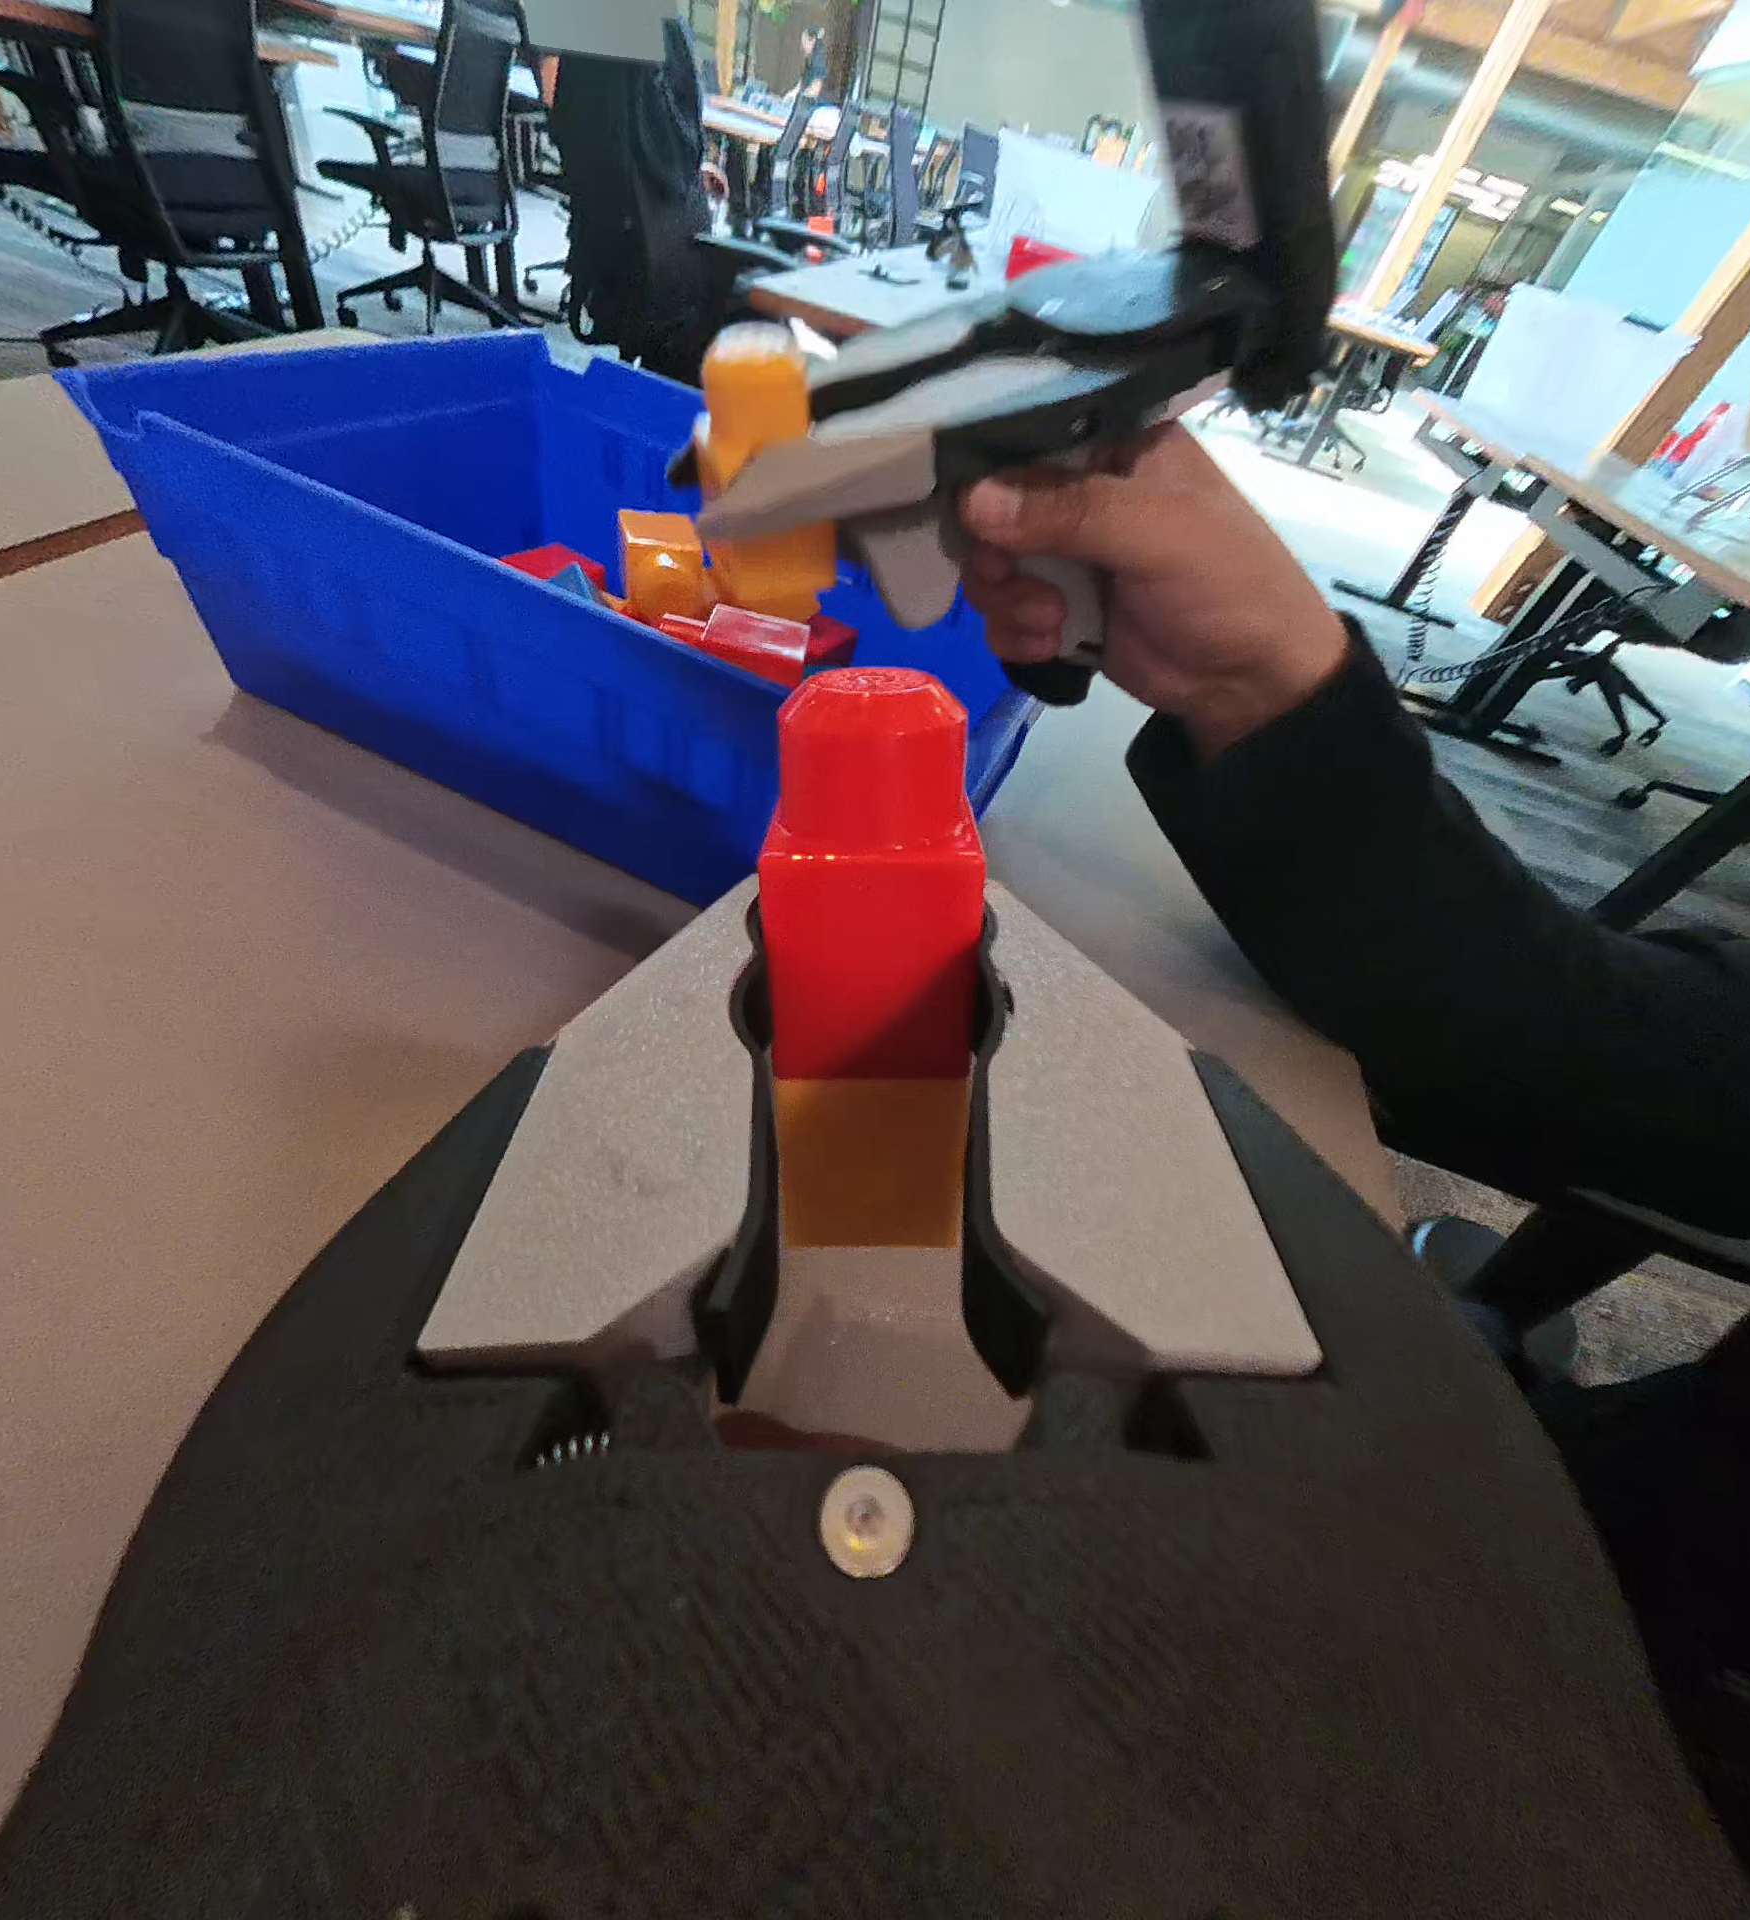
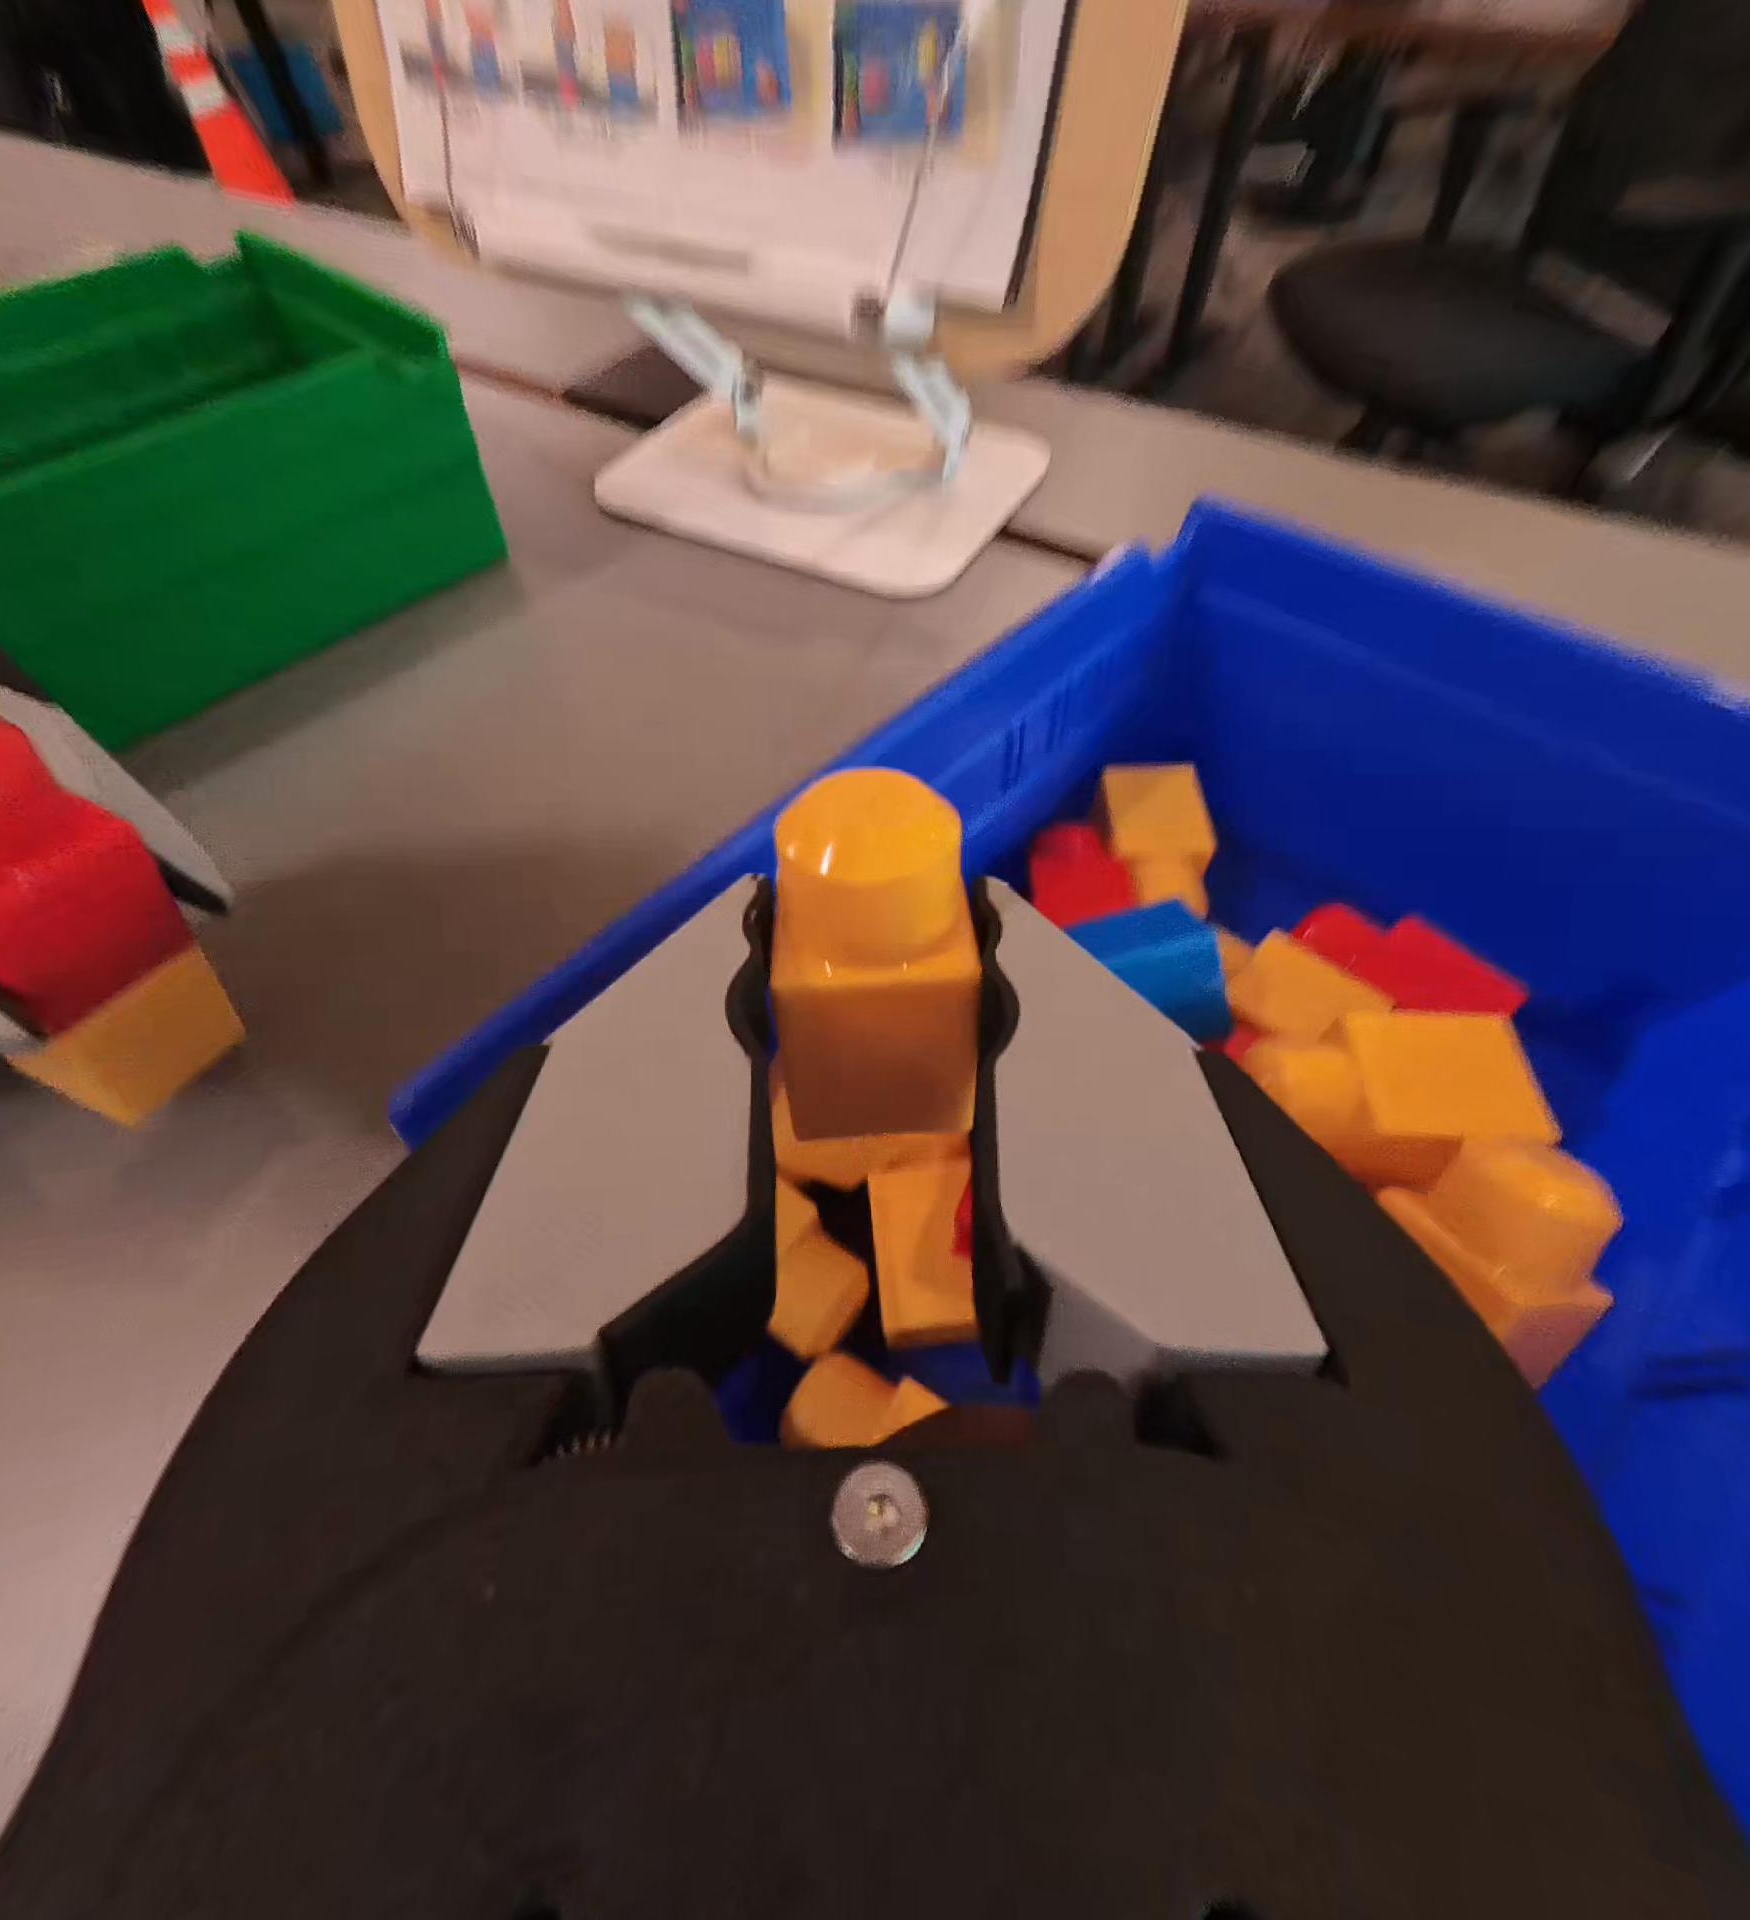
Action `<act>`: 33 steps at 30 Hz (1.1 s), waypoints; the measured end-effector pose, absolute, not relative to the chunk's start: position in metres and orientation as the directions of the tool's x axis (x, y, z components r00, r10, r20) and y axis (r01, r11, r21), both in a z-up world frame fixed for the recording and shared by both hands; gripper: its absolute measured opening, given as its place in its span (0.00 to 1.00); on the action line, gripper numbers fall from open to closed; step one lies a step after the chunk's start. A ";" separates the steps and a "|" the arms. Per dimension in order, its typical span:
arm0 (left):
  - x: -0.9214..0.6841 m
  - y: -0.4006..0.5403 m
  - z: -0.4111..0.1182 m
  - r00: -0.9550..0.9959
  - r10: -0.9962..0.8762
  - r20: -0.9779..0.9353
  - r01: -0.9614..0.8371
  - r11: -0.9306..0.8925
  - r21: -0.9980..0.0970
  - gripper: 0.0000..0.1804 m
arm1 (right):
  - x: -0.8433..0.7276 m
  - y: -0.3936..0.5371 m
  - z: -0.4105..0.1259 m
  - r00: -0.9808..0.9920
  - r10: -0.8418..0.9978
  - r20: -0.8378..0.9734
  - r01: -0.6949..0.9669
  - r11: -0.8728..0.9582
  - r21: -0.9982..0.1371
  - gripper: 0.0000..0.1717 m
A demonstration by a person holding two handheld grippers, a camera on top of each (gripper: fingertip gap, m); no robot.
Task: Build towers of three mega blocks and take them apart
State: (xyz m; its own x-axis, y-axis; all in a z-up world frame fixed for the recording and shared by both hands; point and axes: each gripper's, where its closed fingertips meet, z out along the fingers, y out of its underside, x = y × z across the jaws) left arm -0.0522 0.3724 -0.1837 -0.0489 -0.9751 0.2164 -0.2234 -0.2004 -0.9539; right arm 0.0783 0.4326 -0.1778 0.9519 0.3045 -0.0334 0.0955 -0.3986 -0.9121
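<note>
Two grippers, two bins, one desk [image 2: 559, 727]. The left gripper [image 1: 871, 997] holds a stack of two blocks above the desk: a red block [image 1: 871, 935] on top, gripped at its sides by both fingers [image 1: 642, 1091], with an orange block [image 1: 871, 1164] plugged on beneath it. Each block is a glossy square body topped by one rounded stud. The right gripper [image 2: 871, 997] holds a single orange block [image 2: 876, 997], stud pointing away from the camera, its fingers [image 2: 1089, 1091] pressed on both sides, over the near corner of the blue bin [image 2: 1422, 665]. Inside that bin lies a loose heap of blocks [image 2: 1370, 1039], mostly orange, several red, at least one blue; blur hinders an exact count. A green bin [image 2: 175, 499] stands apart on the desk.
</note>
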 end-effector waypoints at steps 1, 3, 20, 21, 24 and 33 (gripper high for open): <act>-0.052 0.371 -0.181 -0.059 -0.975 0.213 -0.211 -0.197 -0.957 0.19 | 0.080 0.433 -0.188 0.950 0.309 -0.054 0.094 -0.446 -0.890 0.26; -0.052 0.370 -0.179 -0.064 -0.976 0.207 -0.199 -0.191 -0.961 0.18 | 0.067 0.434 -0.182 0.937 0.341 -0.072 0.082 -0.417 -0.905 0.38; -0.049 0.359 -0.190 -0.116 -0.964 0.238 -0.248 -0.204 -0.947 0.22 | -0.079 0.390 -0.114 0.562 0.803 -0.198 -0.070 -0.193 -0.979 0.16; -0.048 0.358 -0.194 -0.117 -0.967 0.228 -0.259 -0.192 -0.947 0.21 | -0.075 0.388 -0.111 0.550 0.810 -0.206 -0.087 -0.189 -0.978 0.16; -0.046 0.350 -0.199 -0.138 -0.970 0.200 -0.281 -0.155 -0.947 0.19 | -0.075 0.382 -0.116 0.499 0.832 -0.241 -0.081 -0.232 -0.969 0.16; -0.047 0.343 -0.190 -0.178 -0.958 0.224 -0.261 -0.174 -0.950 0.20 | -0.088 0.378 -0.124 0.466 0.850 -0.244 -0.042 -0.254 -0.966 0.16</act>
State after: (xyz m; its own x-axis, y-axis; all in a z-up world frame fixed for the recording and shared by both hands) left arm -0.0471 0.3428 -0.1901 -0.1776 -0.9582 0.2244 -0.2607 -0.1740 -0.9496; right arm -0.0882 0.3781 -0.1238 0.4660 0.8504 -0.2443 -0.0423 -0.2543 -0.9662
